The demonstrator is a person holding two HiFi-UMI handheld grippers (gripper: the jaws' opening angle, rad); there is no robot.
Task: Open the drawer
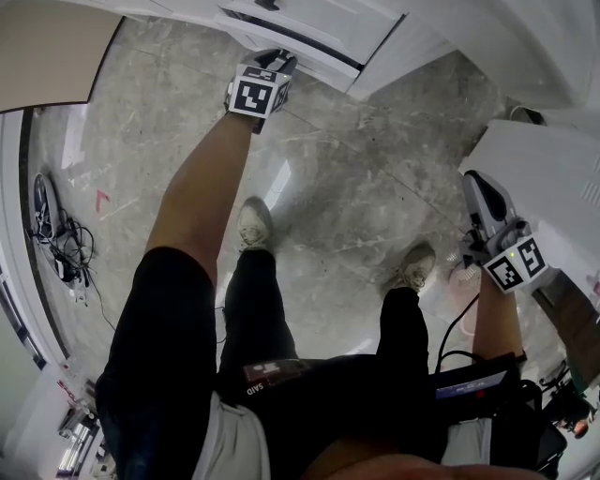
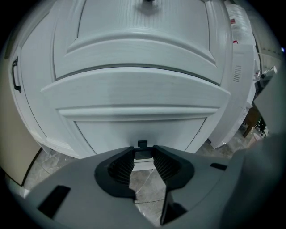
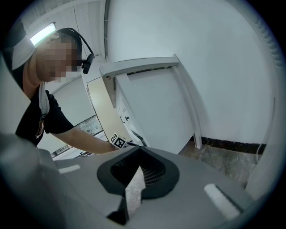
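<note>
Grey marbled floor (image 1: 356, 187) is taking up most of the head view, with a white cabinet (image 1: 309, 23) running along the top edge and another white unit (image 1: 553, 159) sitting off to the right. A tangle of cables (image 1: 56, 244) is lying by the wall on the left, and the person's two shoes (image 1: 255, 225) are planted mid-floor.

The drawer (image 2: 111, 129) is the lowest panel on the cabinet front, right down near the floor. It's filling the middle of the left gripper view, under two wider panels. I can't really tell if it's pulled out at all. Its small dark handle (image 2: 142, 144) is sitting dead centre on the front.

The left gripper (image 2: 144, 154) is reaching out at arm's length and angling down at the drawer. Its jaws are part way apart and closing on the handle from both sides, so it's clamped on it as far as I can see.

The right gripper (image 3: 140, 166) is hanging back on the person's right, just beside the white unit and well apart from the drawer. Its jaws are meeting at the tips with nothing between them.
</note>
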